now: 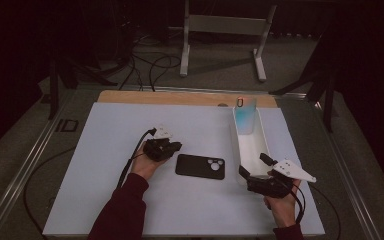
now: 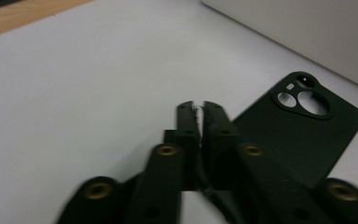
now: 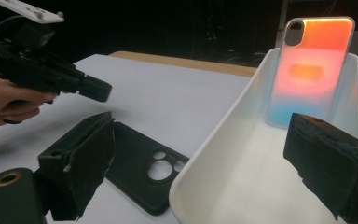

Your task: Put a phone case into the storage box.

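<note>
The table [image 1: 130, 200], white-topped with a wooden strip showing along its far edge, is carrying two things: a black phone case [image 1: 200, 166] is lying flat near the middle, and a white tray [image 1: 250, 150] is sitting just right of it.

On the worktop [image 1: 105, 165], the left gripper [image 1: 174, 147] is just beside a black phone case [image 1: 200, 166]; the right gripper [image 1: 254, 169] holds its jaws around the white tray [image 1: 252, 145] end.

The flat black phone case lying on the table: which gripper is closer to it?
Left. The left gripper hovers at the black phone case's left end, jaws shut; the right gripper straddles the white tray's near end.
</note>
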### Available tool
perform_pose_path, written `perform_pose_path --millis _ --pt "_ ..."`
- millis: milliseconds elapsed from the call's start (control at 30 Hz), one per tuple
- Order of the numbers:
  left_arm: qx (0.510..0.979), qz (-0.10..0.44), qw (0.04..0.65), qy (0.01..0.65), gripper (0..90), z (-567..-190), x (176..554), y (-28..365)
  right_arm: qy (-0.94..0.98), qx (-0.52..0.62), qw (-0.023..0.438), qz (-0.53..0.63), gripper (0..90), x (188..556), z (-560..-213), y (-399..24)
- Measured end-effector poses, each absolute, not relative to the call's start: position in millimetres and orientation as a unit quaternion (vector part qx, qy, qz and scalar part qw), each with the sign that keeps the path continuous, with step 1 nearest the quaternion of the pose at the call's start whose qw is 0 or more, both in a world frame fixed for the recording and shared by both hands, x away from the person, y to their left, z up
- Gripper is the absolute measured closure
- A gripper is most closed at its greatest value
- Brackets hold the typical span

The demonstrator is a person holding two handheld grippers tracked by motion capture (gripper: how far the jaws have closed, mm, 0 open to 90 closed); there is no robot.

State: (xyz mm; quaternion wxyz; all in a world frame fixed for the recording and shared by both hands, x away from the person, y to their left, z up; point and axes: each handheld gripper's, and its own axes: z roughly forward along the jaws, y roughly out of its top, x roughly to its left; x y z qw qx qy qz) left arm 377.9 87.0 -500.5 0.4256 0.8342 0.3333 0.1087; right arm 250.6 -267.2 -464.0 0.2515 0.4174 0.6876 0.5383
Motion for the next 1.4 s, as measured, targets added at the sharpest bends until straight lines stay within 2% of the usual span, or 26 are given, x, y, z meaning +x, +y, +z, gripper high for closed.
perform_pose_path --millis 633,1400 --pt "0.860 0.075 0.378 0.336 90.0 -528.1 396.3 64.5 0.687 0.417 0.250 0.540 8.7 250.7 -464.1 -267.9" --pt "0.881 0.072 0.344 0.316 90.0 -526.9 386.2 67.6 0.685 0.419 0.250 0.541 8.7 250.0 -463.0 -269.3"
